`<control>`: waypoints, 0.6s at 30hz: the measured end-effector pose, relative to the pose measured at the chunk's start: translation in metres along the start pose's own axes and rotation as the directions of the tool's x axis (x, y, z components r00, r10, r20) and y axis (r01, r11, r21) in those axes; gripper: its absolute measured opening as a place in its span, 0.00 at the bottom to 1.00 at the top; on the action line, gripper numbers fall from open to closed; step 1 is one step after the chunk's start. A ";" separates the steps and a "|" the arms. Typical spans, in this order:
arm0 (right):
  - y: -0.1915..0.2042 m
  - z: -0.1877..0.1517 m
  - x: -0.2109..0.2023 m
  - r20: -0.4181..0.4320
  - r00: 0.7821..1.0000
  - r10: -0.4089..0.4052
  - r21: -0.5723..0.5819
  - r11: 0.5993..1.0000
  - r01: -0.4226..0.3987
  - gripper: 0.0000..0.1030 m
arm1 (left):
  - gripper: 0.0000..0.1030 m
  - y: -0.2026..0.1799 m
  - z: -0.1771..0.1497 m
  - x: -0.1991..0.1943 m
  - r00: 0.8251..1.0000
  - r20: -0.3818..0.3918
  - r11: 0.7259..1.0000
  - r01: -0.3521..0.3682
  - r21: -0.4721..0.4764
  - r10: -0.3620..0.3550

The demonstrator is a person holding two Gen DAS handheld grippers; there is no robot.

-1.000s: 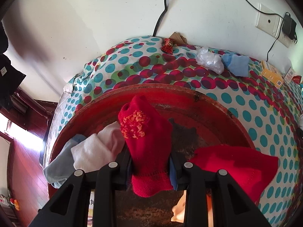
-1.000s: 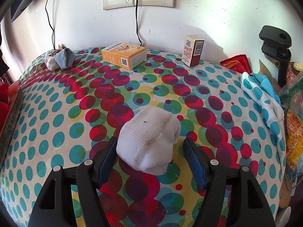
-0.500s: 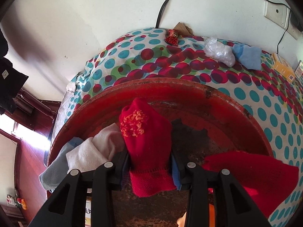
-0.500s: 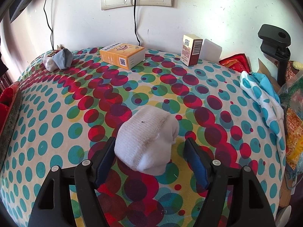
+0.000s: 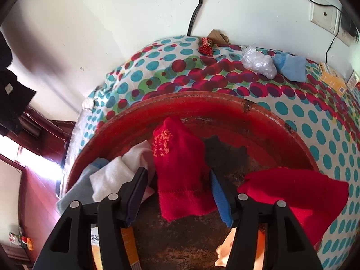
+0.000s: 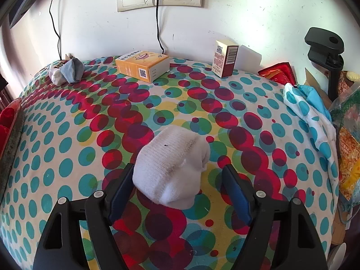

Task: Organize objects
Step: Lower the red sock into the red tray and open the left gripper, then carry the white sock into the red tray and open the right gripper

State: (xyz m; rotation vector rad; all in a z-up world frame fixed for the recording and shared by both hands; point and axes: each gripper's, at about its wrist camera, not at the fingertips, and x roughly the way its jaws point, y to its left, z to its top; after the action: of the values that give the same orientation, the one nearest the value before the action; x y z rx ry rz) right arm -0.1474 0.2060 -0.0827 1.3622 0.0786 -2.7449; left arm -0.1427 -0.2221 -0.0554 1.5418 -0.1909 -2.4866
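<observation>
The left gripper is hanging over the red basin, and its jaws have just been opening: the red sock with the yellow pattern is lying between them on the basin's dark floor, with a gap showing at the left pad and the blue right pad sitting just beside the sock's edge, so nothing is being squeezed. A white sock and a pale blue one are resting against the basin's left wall, and another red cloth is draping over its right rim. The basin is sitting at the left end of the dotted tablecloth, near the wall. The right gripper is poised over the middle of the cloth near its front edge, its jaws also having just been widening; the rolled white sock is lying between them on the cloth, touching or nearly touching the left pad and standing well clear of the right one. Along the cloth's back edge an orange box is lying flat and a small upright box is standing, with a grey sock bundle at the back left corner.
</observation>
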 end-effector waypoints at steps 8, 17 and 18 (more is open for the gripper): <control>0.000 0.001 0.000 0.000 1.000 -0.002 0.002 1.000 0.002 0.73 | 0.57 -0.002 -0.022 -0.026 0.999 0.042 1.000 0.017 -0.018 -0.017; 0.001 0.000 0.000 0.000 1.000 -0.005 0.003 1.000 0.005 0.73 | 0.57 0.007 -0.072 -0.061 0.995 0.099 0.995 -0.024 -0.101 0.035; 0.002 0.000 0.000 0.000 1.000 -0.006 0.002 1.000 0.006 0.73 | 0.57 0.008 -0.078 -0.065 0.993 0.109 0.994 -0.036 -0.105 0.048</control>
State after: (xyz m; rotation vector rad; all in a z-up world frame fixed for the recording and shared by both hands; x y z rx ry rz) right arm -0.1475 0.2043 -0.0823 1.3655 0.0798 -2.7510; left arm -0.0440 -0.2142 -0.0317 1.3471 -0.1094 -2.5091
